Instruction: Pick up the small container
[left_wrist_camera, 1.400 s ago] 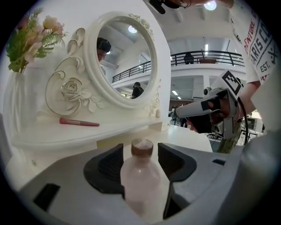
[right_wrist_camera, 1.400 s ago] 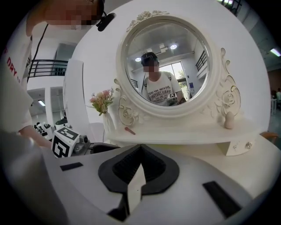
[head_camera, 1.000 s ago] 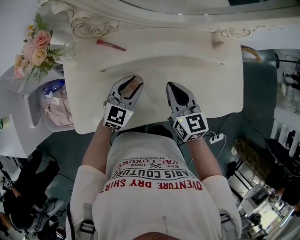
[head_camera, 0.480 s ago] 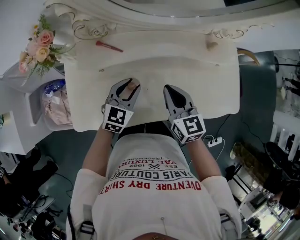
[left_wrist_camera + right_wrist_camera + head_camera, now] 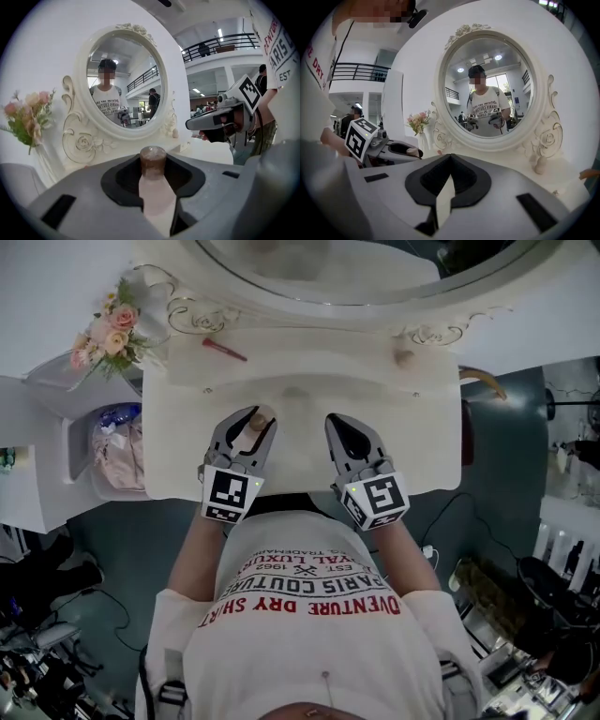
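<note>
**Head view.** Cream tabletop under an oval mirror. The left gripper is over the near left part of the tabletop, with the small container between its fingers. The right gripper is level with it and apart from it. Its fingers are drawn together at the tips and it carries nothing. A red stick lies at the back left, a small ornament stands at the back right, and flowers stand off the left end. All three are well apart from both grippers. The near edge of the tabletop runs just behind the marker cubes, close to the person's shirt.

**Left gripper view.** The fingers are closed at a middling width on the container's pale body, and its brown cap stands upright above them. The grasp sits below the cap and looks centred. No view shows whether the base is clear of the tabletop.

- Judged step: lifting the container.
- Advice: raise it straight up and keep it upright. Do not loosen the squeeze, because the smooth body may slip downward.

**Right gripper view.** The fingers meet at the tips, leaving only a narrow slit below, and nothing is between them. The left gripper with its load shows at the left, near the flowers. The ornament stands at the mirror's foot.

- Open room: free upward and toward the middle of the tabletop.
- Limits: the mirror frame behind, the near edge, and the right gripper alongside.
</note>
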`<state>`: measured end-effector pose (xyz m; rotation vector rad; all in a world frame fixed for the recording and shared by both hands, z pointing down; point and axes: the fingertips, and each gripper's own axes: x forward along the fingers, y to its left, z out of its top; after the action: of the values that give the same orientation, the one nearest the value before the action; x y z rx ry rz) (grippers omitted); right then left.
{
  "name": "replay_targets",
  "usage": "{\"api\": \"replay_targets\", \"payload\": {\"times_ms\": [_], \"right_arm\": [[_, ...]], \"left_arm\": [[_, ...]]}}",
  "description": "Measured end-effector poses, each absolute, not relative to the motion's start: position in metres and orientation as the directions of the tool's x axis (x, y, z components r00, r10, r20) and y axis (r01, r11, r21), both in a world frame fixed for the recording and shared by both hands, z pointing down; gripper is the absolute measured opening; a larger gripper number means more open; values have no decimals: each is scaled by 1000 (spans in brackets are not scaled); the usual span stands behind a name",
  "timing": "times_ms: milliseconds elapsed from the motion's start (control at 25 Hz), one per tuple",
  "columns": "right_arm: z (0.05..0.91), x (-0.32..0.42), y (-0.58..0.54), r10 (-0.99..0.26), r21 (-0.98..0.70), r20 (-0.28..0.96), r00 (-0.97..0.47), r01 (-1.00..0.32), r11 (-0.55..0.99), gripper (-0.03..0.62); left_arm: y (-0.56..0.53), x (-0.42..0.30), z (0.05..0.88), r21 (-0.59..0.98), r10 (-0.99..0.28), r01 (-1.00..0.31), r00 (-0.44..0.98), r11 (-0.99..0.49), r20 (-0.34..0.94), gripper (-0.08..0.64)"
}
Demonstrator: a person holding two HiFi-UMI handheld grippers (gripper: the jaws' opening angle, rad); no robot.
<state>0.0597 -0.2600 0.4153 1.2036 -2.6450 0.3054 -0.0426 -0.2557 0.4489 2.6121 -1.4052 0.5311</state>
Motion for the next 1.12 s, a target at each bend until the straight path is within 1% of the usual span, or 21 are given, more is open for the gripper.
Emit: {"api": "replay_targets", "payload": {"times_ms": [160,360,640,840,1120], "right_arm": [[389,68,-263,-712,-73,231,-663,-742,667,-2],[363,71,-263,-708,-35,189,-681,-725,688,-2],[334,71,-263,-714,1,117,-690,-719,695,-2],[319,67,-261,-703,11,74,-707,-705,710,-2],[312,56,-258,-685,46,47,-727,-683,729,-2]], "left_arm": [[-252,-40,407,-72,-819,-847,484,-527,309,144],[-245,-47,359,-28,-853,-871,473,-490,222,144],[-236,-56,315,-97,-871,-871,463,-482,165,144],[-236,-68,300,-116,-882,-877,450,-466,143,144],[-237,-74,303,-86,-881,-881,451,-465,144,144]]}}
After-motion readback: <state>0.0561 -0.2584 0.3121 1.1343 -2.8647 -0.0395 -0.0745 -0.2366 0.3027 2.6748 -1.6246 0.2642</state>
